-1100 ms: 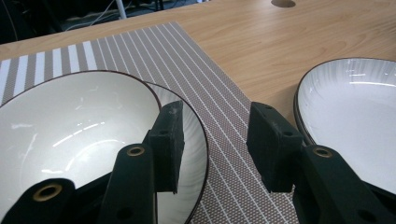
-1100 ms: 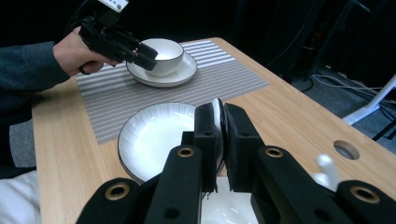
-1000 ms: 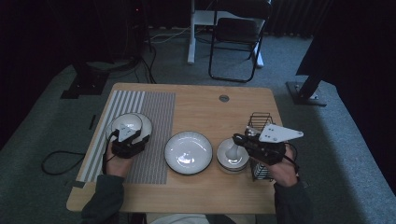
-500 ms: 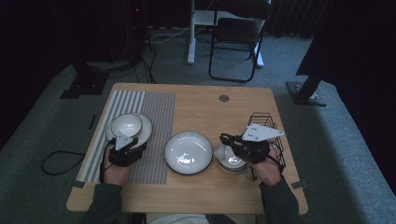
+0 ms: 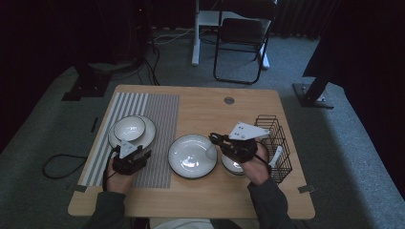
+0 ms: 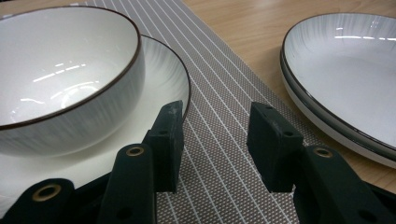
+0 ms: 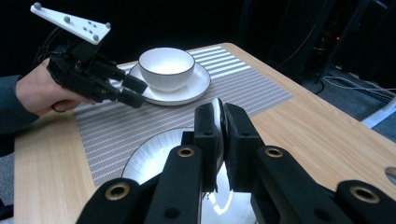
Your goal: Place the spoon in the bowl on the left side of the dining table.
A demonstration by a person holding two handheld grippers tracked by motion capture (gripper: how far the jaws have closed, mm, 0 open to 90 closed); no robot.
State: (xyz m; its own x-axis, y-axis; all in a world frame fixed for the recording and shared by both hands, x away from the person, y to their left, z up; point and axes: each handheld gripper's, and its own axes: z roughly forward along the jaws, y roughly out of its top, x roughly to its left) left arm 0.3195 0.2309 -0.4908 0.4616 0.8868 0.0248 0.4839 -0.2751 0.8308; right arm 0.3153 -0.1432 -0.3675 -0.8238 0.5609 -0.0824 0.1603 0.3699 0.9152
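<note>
The right gripper (image 5: pixel 216 140) holds a white spoon (image 5: pixel 210 151). Its fingers (image 7: pixel 208 135) are closed narrowly on the thin, shiny part of the spoon, which stands on edge between the two black pads in the right gripper view. In the high view the bowl of the spoon hangs over the right rim of the big white plate (image 5: pixel 192 156) in the middle of the counter (image 5: pixel 210 102). I cannot tell if the spoon touches the plate. Under the right hand a small white bowl (image 5: pixel 232 165) stands just beside this plate, and a black wire basket (image 5: pixel 275 143) stands near the right edge of the counter, with a white thing inside it.

The left gripper (image 5: pixel 135 153) is low over the striped placemat (image 5: pixel 160 114) on the left side. Its fingers (image 6: pixel 169 140) stand wide apart and nothing is between them; in the left gripper view only the mat is seen in the gap. The left finger is just beside the rim of a plate (image 6: pixel 166 79) which carries a white bowl with a dark rim (image 6: pixel 70 70). I cannot tell whether the finger touches that plate. The middle plate lies to the right, apart from this gripper.
</note>
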